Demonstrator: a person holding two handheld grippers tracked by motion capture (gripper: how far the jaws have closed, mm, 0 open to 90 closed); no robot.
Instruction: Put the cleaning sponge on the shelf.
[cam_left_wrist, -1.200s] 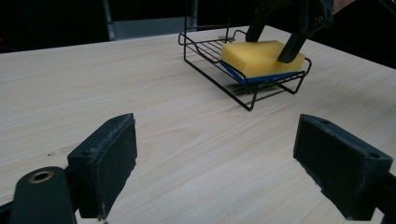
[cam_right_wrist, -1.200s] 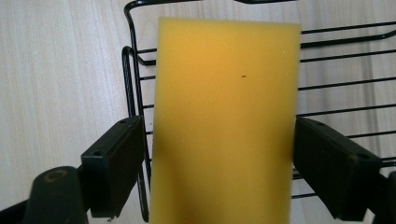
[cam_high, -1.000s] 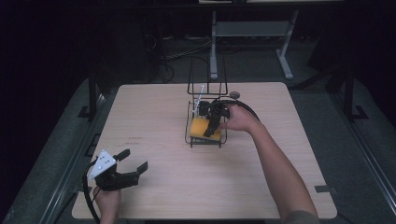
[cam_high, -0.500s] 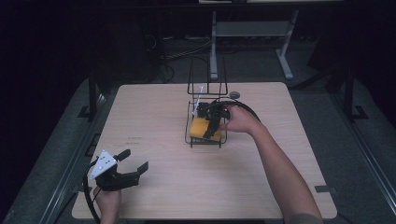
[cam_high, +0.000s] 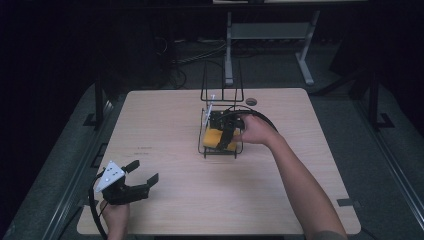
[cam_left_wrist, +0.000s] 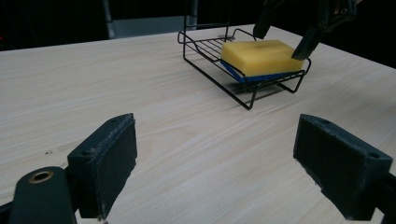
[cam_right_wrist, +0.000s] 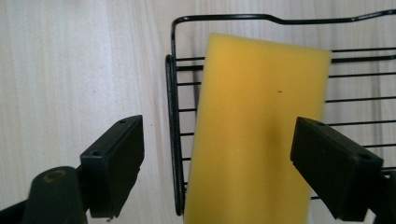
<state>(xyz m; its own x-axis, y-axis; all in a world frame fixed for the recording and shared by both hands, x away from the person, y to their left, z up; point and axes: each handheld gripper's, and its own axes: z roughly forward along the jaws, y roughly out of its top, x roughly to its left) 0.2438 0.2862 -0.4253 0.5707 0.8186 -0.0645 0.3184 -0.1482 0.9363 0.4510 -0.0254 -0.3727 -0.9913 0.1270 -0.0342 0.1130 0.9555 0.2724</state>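
Observation:
A yellow sponge (cam_high: 214, 138) with a blue underside lies flat in a black wire rack (cam_high: 204, 150) at the table's middle. My right gripper (cam_high: 226, 134) hovers just above it, open, its jaws pointing down on either side of the sponge. In the right gripper view the sponge (cam_right_wrist: 261, 135) fills the gap of the right gripper (cam_right_wrist: 224, 163), and the rack's rim (cam_right_wrist: 175, 140) runs along its left. My left gripper (cam_high: 142, 172) rests open near the front left corner, empty. From the left gripper (cam_left_wrist: 224, 158) I see the sponge (cam_left_wrist: 261, 57) in the rack (cam_left_wrist: 243, 91).
The rack has a tall wire back frame (cam_high: 222, 82) on its far side. A small dark round mark (cam_high: 251, 101) sits on the table behind the rack. The wooden tabletop (cam_high: 165, 125) is bare between my left gripper and the rack.
My right gripper has edged slightly nearer and lower over the sponge. The left gripper has stayed put.

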